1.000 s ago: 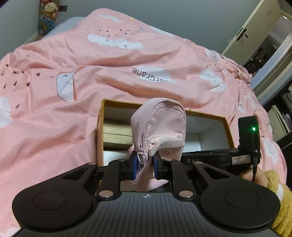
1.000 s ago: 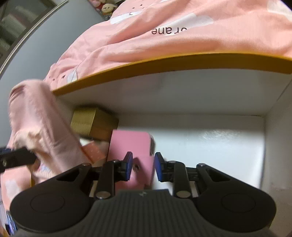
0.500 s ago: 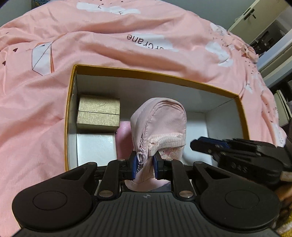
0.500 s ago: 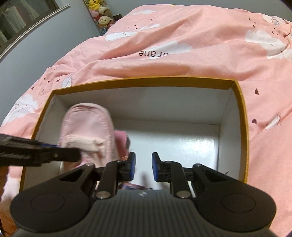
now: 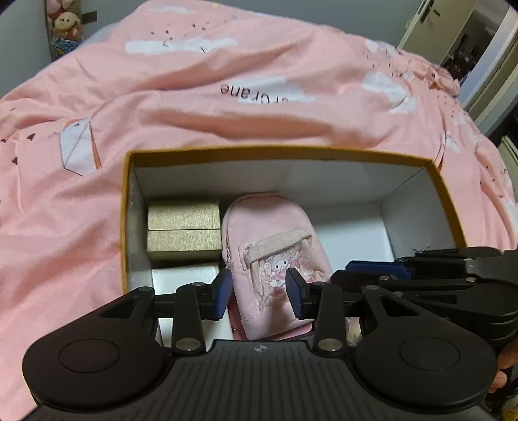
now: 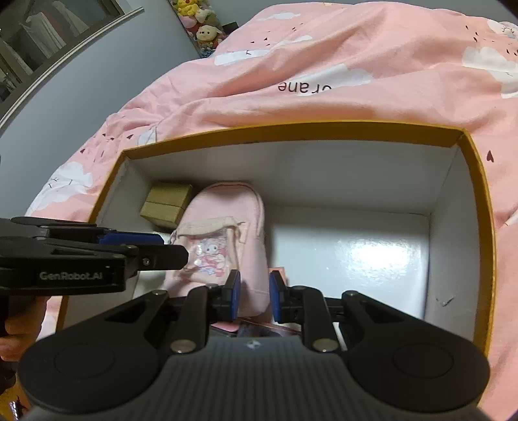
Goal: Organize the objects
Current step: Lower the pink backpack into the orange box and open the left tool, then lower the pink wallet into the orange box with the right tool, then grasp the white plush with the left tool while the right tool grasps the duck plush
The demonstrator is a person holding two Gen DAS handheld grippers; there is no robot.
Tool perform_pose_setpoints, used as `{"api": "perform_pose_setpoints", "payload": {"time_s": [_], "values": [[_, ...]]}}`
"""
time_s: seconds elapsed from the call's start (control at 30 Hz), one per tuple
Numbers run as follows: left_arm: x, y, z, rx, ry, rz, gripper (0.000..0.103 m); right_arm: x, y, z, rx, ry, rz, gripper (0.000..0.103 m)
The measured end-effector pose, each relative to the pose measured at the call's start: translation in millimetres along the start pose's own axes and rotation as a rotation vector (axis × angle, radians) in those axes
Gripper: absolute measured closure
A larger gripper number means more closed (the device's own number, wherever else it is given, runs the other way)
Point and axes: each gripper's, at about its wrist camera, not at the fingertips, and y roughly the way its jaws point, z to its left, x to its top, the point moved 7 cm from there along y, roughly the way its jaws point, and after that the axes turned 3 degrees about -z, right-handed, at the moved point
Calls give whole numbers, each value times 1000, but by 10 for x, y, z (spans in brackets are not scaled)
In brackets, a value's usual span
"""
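A small pink pouch point(image 5: 272, 256) with a cartoon front pocket lies flat inside an open box with a yellow rim point(image 5: 278, 152) and white inside. The pouch also shows in the right wrist view point(image 6: 223, 233). My left gripper point(image 5: 259, 288) is open and hovers just above the pouch's lower end, holding nothing. My right gripper point(image 6: 254, 298) is open and empty, above the pouch's right edge. In the box point(image 6: 479, 181) a gold box point(image 5: 183, 226) sits left of the pouch, with a white box point(image 5: 184, 275) in front of it.
The box rests on a bed with a rumpled pink cloud-print cover point(image 5: 226, 81). Bare white box floor point(image 6: 356, 259) lies right of the pouch. Plush toys point(image 6: 204, 29) stand at the bed's far end. A door point(image 5: 430, 19) is at the far right.
My left gripper lowered the pouch into the box, opened and let it go; the pouch now lies flat. My right gripper drew back and up out of the box.
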Motion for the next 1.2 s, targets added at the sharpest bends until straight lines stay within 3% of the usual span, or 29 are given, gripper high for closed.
{"api": "perform_pose_setpoints", "payload": {"time_s": [0.13, 0.5, 0.7, 0.87, 1.2], "values": [[-14, -130, 9, 12, -17, -33, 60, 0, 70, 52, 33, 11, 13, 83], [-132, -396, -109, 21, -25, -92, 60, -19, 37, 106, 24, -4, 11, 82], [-235, -793, -359, -13, -8, -148, 60, -70, -454, 265, 13, -72, -71, 82], [-501, -1109, -600, -58, -24, -163, 60, -286, -944, 289, -23, -116, -140, 81], [-1232, -1195, -926, -150, -129, -121, 60, -976, -1626, 300, -112, -148, -217, 74]]}}
